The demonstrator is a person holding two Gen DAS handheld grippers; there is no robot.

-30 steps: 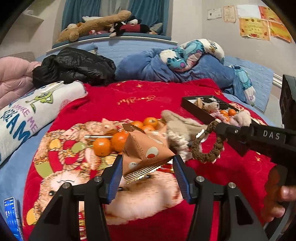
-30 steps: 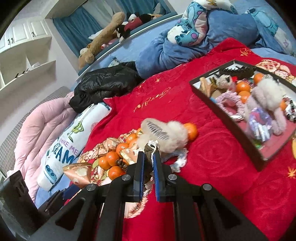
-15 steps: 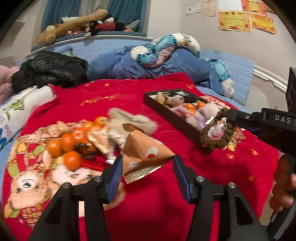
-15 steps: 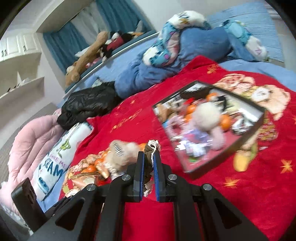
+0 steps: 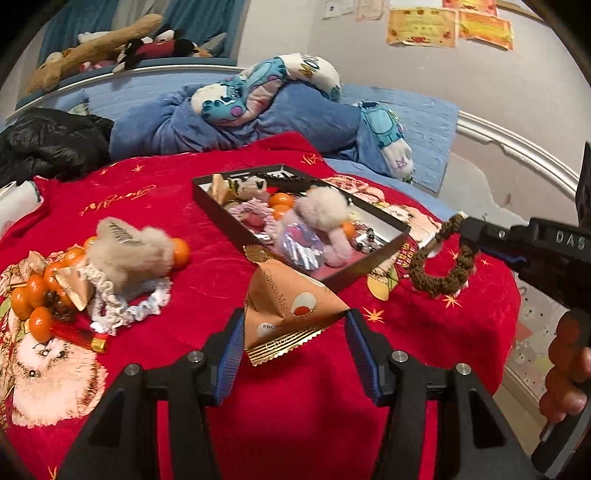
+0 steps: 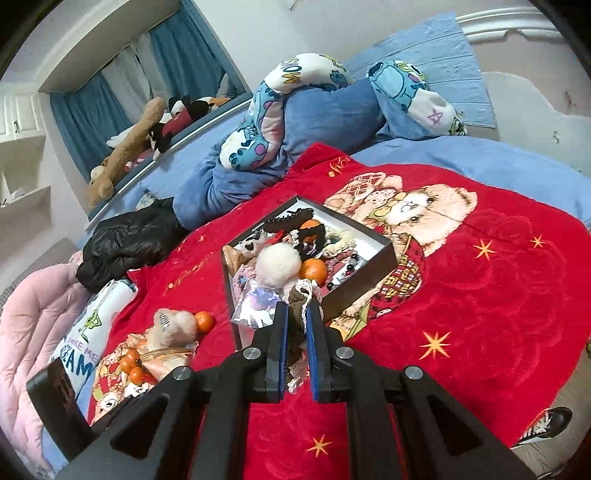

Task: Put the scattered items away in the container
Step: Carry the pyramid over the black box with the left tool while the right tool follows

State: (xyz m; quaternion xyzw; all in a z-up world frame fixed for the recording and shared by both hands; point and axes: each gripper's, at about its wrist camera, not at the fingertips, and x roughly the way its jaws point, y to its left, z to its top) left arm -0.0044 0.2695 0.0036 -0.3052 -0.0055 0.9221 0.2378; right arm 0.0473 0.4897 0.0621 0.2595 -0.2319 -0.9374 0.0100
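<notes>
between the left tongs (image 5: 293, 343) sits a clamped "choco magic" packet (image 5: 291, 306); right tongs (image 6: 297, 332) pinch a brown scrunchie (image 6: 297, 314).

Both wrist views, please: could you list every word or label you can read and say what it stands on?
"Choco Magic": orange snack packet held in the left gripper.
"DAS": body of the right gripper.
"MON": blue cartoon pillow.
"MAKE ME", "REAM": white pillow, partly cut off.
Wall certificates: too blurred to read.

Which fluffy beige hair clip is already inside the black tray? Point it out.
The fluffy beige hair clip lying among the oranges and scrunchies inside the black tray. The other beige clip lies outside it on the red blanket, comb teeth showing, beside the loose oranges.
</notes>
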